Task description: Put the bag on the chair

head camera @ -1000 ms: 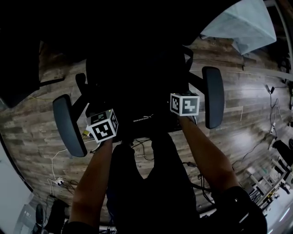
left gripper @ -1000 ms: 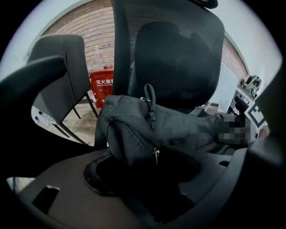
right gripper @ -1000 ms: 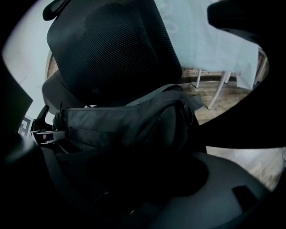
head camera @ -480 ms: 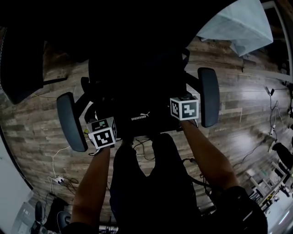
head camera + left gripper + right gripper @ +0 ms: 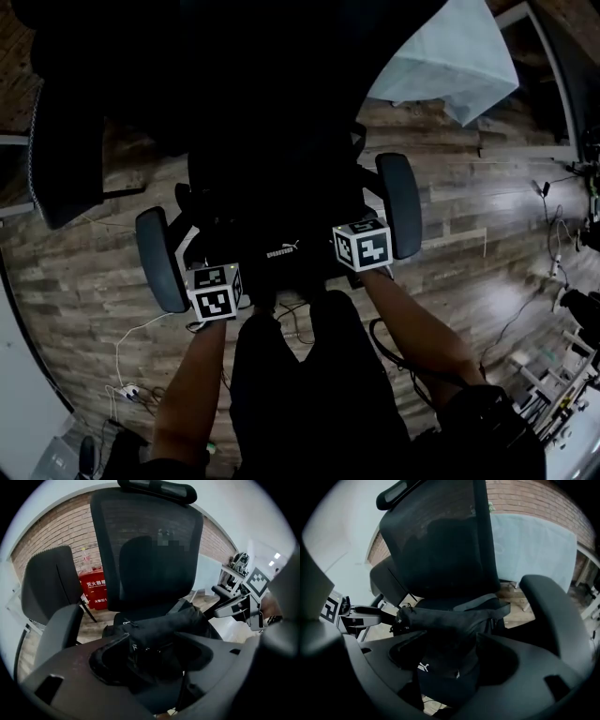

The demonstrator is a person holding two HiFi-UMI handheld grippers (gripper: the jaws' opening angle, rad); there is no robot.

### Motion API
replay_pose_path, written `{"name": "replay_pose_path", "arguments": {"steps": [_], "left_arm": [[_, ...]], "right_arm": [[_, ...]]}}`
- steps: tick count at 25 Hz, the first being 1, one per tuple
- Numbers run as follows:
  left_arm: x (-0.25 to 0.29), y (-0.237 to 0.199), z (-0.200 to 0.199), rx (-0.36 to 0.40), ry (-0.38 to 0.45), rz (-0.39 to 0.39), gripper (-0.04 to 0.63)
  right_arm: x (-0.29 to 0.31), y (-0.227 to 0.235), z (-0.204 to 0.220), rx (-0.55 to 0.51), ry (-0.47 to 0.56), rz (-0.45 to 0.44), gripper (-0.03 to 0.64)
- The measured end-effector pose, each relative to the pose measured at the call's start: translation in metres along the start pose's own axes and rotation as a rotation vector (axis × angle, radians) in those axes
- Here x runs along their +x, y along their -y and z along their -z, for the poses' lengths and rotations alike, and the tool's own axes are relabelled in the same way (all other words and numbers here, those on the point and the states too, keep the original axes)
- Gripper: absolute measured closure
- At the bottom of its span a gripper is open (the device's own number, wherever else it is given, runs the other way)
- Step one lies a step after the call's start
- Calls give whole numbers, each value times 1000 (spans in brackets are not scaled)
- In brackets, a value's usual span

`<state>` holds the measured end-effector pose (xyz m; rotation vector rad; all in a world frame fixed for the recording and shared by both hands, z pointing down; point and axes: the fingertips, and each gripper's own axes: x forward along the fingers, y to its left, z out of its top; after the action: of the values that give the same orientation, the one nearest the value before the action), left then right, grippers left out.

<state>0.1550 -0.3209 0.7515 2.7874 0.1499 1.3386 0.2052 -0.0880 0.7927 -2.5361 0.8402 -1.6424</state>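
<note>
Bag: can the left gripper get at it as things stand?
Probably yes. The left gripper points straight at the bag on the chair, jaws apart, and nothing stands between; the armrest sits off to its side.

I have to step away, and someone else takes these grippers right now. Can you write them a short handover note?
Left gripper: jaws wide apart, with the bag between them and apparently not pinched.
Right gripper: jaws have just been opening and are now wide apart. The bag sits between them, ungripped.
Bag: lying across the seat of the chair, logo end at the front edge.
Done: the bag is on the chair.
Left: draw both grippers clear, and probably check that the front end doesn't slide off.
</note>
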Motion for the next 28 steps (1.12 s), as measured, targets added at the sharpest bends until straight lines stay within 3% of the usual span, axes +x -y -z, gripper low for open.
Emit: {"name": "replay_pose_path", "arguments": {"steps": [5,7,11,14,16,22,28], "left_arm": [[-32,4,-26,19,47,2,317],[-45,8,-38,0,76,12,370],[-69,15,-61,-37,129,43,380],[-84,16,-79,-3,169,60,501],[-95,16,-92,15,190,79,505],[-133,15,-125,-34,239,126,571],[-190,2,-169,-76,382,110,583]], "right_arm": [[-35,-13,-24,-12,62,-11,287],[-50,-19,-34,-8,92,-13,298],[-83,-33,-58,3,170,-32,342],[-108,-41,-74,0,211,-23,397],[-124,-49,-82,-11,229,-20,453],[-178,-80,-112,-65,311,-41,551],[-228,-103,-152,-122,443,-42,569]]}}
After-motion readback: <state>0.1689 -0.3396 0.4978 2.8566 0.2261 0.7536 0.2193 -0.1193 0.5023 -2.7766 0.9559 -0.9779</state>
